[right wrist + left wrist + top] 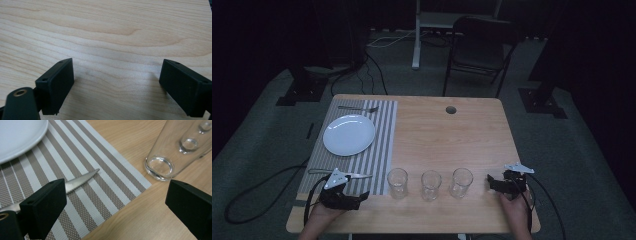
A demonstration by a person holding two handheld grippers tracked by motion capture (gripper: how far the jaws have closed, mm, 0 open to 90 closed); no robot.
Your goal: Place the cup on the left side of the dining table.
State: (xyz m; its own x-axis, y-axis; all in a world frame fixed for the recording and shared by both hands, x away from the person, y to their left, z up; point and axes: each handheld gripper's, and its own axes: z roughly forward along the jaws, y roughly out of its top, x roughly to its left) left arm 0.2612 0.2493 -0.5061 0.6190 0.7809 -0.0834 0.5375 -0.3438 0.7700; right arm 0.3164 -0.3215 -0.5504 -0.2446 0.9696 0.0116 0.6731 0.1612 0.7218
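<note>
- Where the high view looks down, the left gripper [362, 196] sits just beside the knife [343, 174] on the striped placemat [382, 150]; the right gripper [490, 183] rests near three glasses [431, 184].
- In the left gripper view, jaws stand apart, empty, the knife behind the left jaw.
- In the right gripper view, jaws stand apart over bare table [112, 32].

no readable text, labels or numbers anywhere.
</note>
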